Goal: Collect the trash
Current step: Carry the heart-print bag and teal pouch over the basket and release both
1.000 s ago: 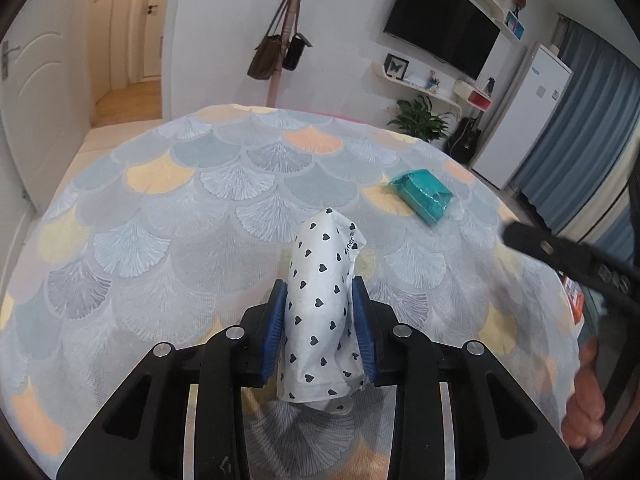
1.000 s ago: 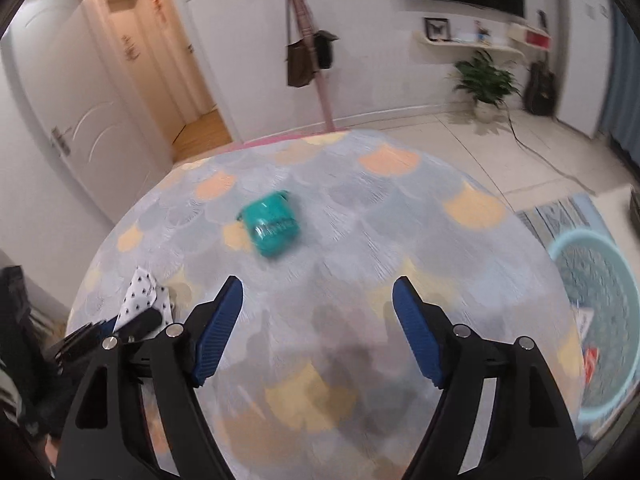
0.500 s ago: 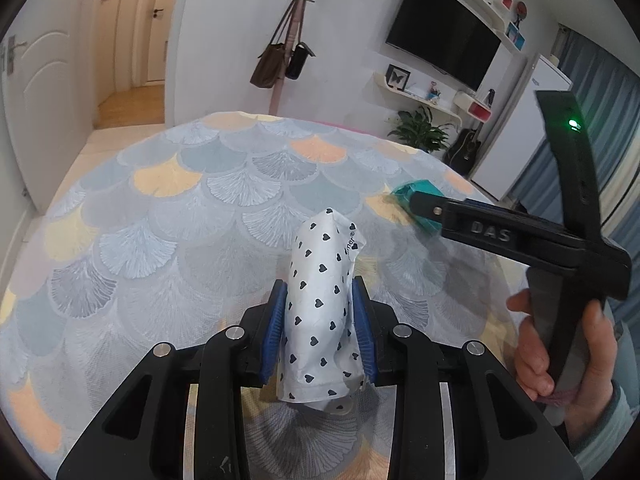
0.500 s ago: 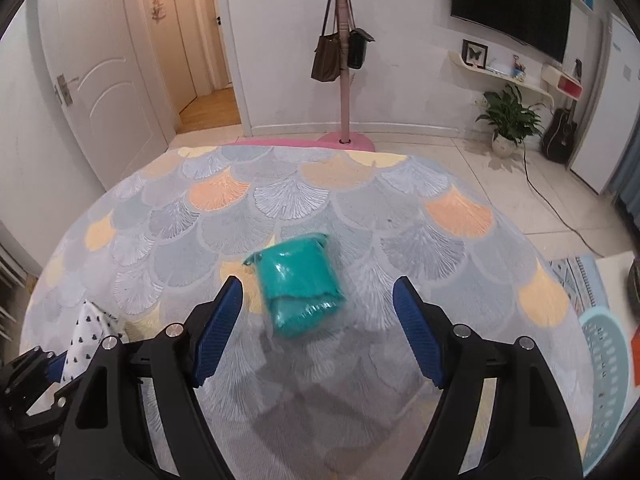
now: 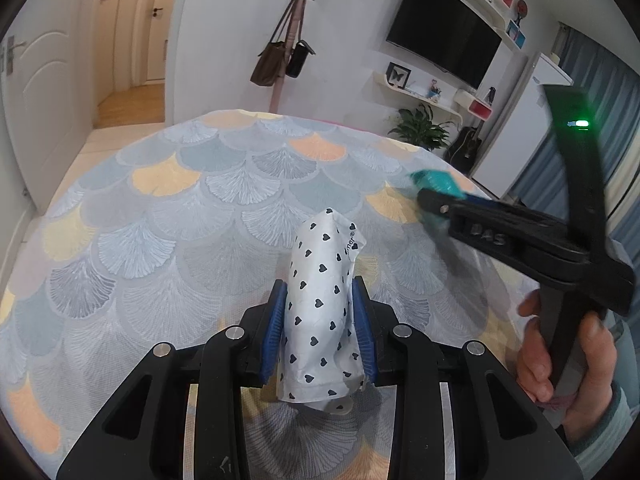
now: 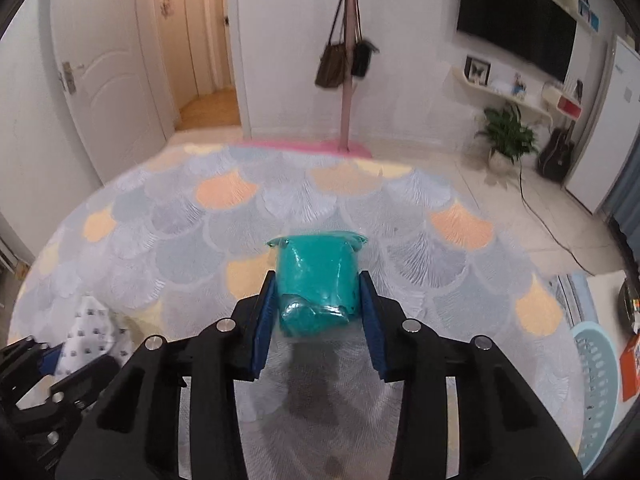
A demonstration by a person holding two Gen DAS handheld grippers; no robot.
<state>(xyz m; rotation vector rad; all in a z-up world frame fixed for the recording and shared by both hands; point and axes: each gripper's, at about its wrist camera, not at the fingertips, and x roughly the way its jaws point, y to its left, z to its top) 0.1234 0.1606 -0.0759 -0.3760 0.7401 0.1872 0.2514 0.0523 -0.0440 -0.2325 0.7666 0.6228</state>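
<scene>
The left gripper (image 5: 320, 328) pinches a white packet printed with small black hearts (image 5: 322, 312), its blue pads pressed flat against both sides; the packet stands nearly upright between them, its top leaning slightly toward the right and its lower end hanging just above the scallop-patterned tablecloth (image 5: 160, 240). On the packet's upper right edge a fragment of print reads "mer" beside a small registered-mark circle; the rest of the word is hidden by the fold. In the right wrist view the right gripper (image 6: 318, 312) is closing its jaws around a teal plastic-wrapped pack (image 6: 316, 280), which lies on the cloth between the two blue pads; the pads sit right against its sides, and the near end of the pack looks crumpled. No writing can be read on the teal wrapper. In the left wrist view that gripper reaches in from the right, held by a hand (image 5: 560, 360), and raised letters on its black arm read "DAS". A small green light glows on the upright part above. At the far right edge of the right wrist view stands a pale blue basket (image 6: 596, 380) on the floor.
</scene>
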